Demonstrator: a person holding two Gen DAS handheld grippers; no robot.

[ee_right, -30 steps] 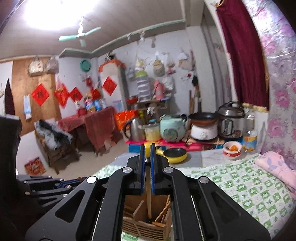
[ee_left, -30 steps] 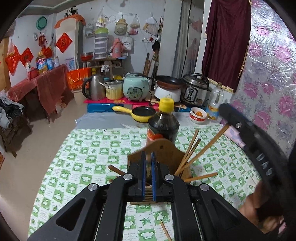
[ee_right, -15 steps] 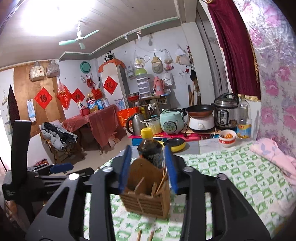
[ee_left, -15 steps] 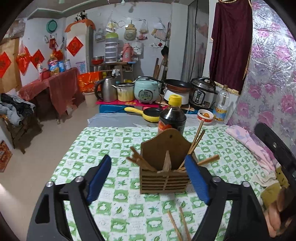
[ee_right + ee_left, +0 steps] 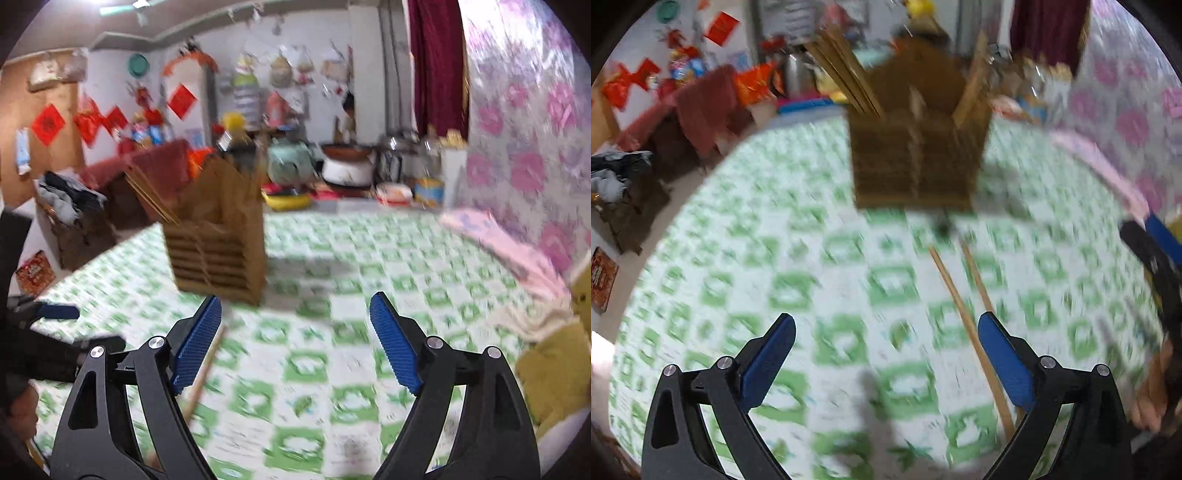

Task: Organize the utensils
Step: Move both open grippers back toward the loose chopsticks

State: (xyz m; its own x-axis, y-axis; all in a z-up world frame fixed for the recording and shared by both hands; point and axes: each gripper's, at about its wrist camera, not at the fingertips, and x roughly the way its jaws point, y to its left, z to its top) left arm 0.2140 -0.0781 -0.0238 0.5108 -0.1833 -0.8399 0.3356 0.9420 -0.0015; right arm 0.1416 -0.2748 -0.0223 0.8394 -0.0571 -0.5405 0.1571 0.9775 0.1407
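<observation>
On the green-checked worktop the wooden utensil holder stands, two loose chopsticks lying just before it. Left tool and right tool are opening, nothing between them — one stick is best straddled squarely before pinching.

The wooden holder stands on the surface, toward its far edge. Chopsticks stand in the holder's left compartment, leaning left. Two loose chopsticks lie side by side on the surface before the holder, running toward the near edge. A folded cloth lies along the surface's right edge.
</observation>
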